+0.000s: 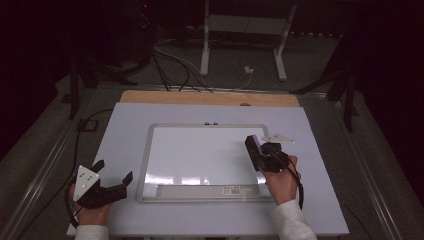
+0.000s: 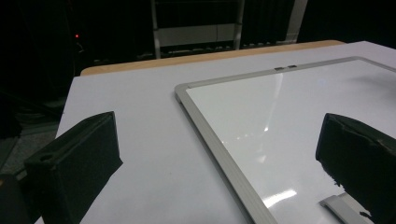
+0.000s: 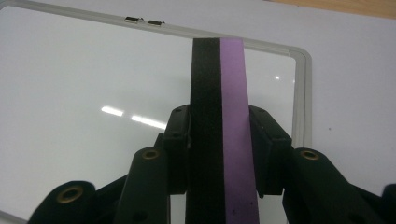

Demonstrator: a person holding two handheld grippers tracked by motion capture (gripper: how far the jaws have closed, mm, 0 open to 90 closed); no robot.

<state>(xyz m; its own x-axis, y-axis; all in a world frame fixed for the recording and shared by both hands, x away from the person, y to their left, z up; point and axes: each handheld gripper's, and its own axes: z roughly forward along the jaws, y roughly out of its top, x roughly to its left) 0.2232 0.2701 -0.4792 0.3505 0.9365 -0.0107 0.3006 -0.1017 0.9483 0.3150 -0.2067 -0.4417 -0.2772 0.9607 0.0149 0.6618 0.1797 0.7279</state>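
The worktop (image 1: pixel 125 130) runs off the bottom edge, its surroundings lost in dark. A whiteboard (image 1: pixel 200 150) lies at its centre, its label too small to read. At 8 o'clock the left gripper (image 1: pixel 112 180) rests with fingers spread, empty. At 3 o'clock the right gripper (image 1: pixel 256 150) has its fingers clamped on a black-and-purple eraser (image 3: pixel 219 130) over the board; whether they touch is hidden.
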